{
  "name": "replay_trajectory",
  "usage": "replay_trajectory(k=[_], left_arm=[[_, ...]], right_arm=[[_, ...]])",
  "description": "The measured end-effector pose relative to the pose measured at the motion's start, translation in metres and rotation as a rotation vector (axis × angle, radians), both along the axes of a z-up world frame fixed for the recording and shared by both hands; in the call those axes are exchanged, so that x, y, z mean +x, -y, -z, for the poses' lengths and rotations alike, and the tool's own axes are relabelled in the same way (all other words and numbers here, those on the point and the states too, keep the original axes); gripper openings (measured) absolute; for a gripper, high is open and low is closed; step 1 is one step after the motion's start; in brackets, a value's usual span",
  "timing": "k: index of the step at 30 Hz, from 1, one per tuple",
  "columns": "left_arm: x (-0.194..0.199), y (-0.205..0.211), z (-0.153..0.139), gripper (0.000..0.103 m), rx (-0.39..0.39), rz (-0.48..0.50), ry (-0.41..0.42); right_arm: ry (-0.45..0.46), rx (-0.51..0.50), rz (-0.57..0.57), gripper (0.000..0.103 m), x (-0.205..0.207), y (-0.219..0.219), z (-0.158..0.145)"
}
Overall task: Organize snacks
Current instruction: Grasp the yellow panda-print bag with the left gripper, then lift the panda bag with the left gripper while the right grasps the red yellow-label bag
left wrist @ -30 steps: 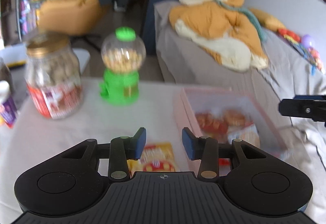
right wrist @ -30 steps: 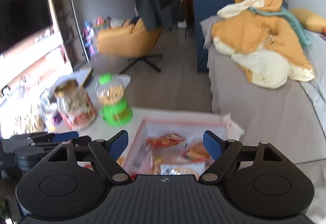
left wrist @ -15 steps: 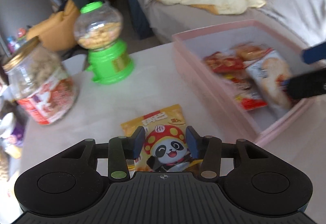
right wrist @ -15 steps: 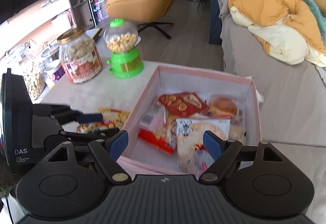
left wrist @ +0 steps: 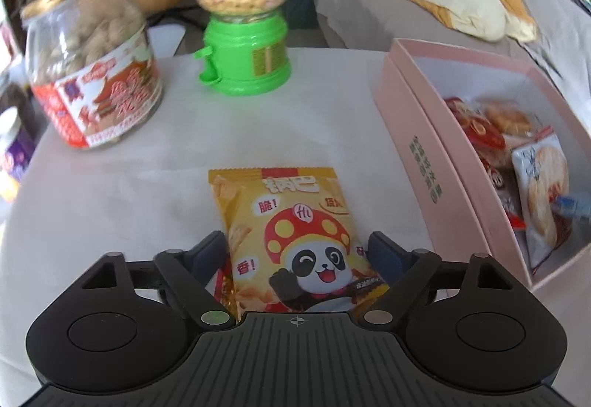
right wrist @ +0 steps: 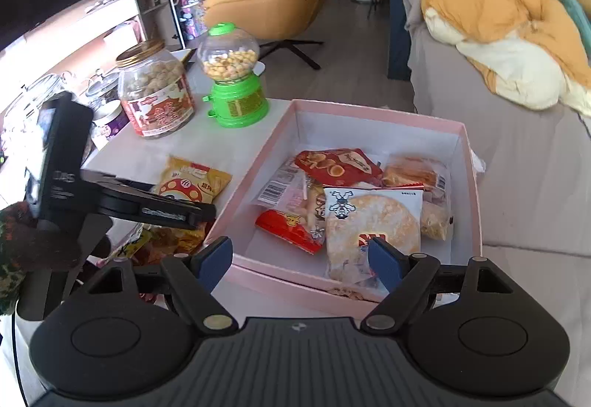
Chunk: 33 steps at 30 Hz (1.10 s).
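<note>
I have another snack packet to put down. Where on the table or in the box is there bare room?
Free: the tabletop between the peanut jar, green dispenser, panda packet and pink box; also the box's bare far end, beyond its packets. Crowded: the box's near half, and the table's left edge by the left tool.

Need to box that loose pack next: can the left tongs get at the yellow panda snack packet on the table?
Probably yes: the left tongs are opening astride the yellow panda snack packet, nothing lying over it.
</note>
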<state>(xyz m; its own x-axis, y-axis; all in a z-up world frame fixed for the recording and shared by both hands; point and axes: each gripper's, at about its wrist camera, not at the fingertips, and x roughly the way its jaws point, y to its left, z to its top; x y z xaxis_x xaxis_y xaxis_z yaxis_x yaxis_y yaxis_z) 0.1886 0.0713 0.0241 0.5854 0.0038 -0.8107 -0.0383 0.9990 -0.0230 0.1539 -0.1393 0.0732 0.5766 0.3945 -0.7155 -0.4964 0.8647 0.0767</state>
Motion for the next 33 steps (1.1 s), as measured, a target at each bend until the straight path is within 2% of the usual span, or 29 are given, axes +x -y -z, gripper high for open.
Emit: replay_trajectory(k=[2,3,5,9,15,20,24,25,27,30,32,33], left_arm=[[-0.008,-0.005,-0.004,0.064,-0.028,0.015,0.037],[-0.014,-0.012,-0.006,0.055,-0.059,0.010,0.055],[-0.031,-0.029,-0.011,0.052,-0.099,-0.019,0.092],[-0.080,-0.062,-0.023,0.043,-0.116,-0.101,0.180],[-0.156,-0.092,-0.026,0.043,-0.168,-0.159,0.220],[-0.212,-0.100,-0.018,0.043,-0.182,-0.188,0.257],[-0.229,-0.103,-0.005,0.043,-0.176,-0.234,0.259],[-0.231,-0.102,-0.002,0.044,-0.173,-0.242,0.257],[-0.236,-0.102,0.003,0.044,-0.181,-0.252,0.276],[-0.241,-0.102,0.004,0.044,-0.191,-0.267,0.291],[-0.242,-0.099,0.005,0.044,-0.183,-0.261,0.295],[-0.242,-0.098,0.006,0.044,-0.181,-0.259,0.297]], right_arm=[[0.010,-0.002,-0.013,0.081,-0.006,-0.004,-0.001],[0.012,0.001,-0.022,0.081,-0.010,-0.006,-0.003],[0.009,0.015,-0.044,0.081,-0.017,-0.010,-0.005],[-0.012,0.047,-0.107,0.081,-0.035,-0.027,-0.007],[-0.150,0.116,-0.193,0.082,-0.047,-0.080,0.012],[-0.185,0.055,-0.121,0.082,-0.042,-0.131,0.043],[-0.227,0.043,-0.060,0.083,-0.030,-0.158,0.065],[-0.238,0.039,-0.048,0.086,-0.026,-0.164,0.069],[-0.197,0.026,-0.027,0.093,-0.024,-0.175,0.071],[-0.141,-0.047,-0.026,0.103,-0.021,-0.196,0.078],[-0.082,-0.138,-0.031,0.103,-0.022,-0.210,0.083],[-0.055,-0.151,-0.037,0.103,-0.023,-0.215,0.084]])
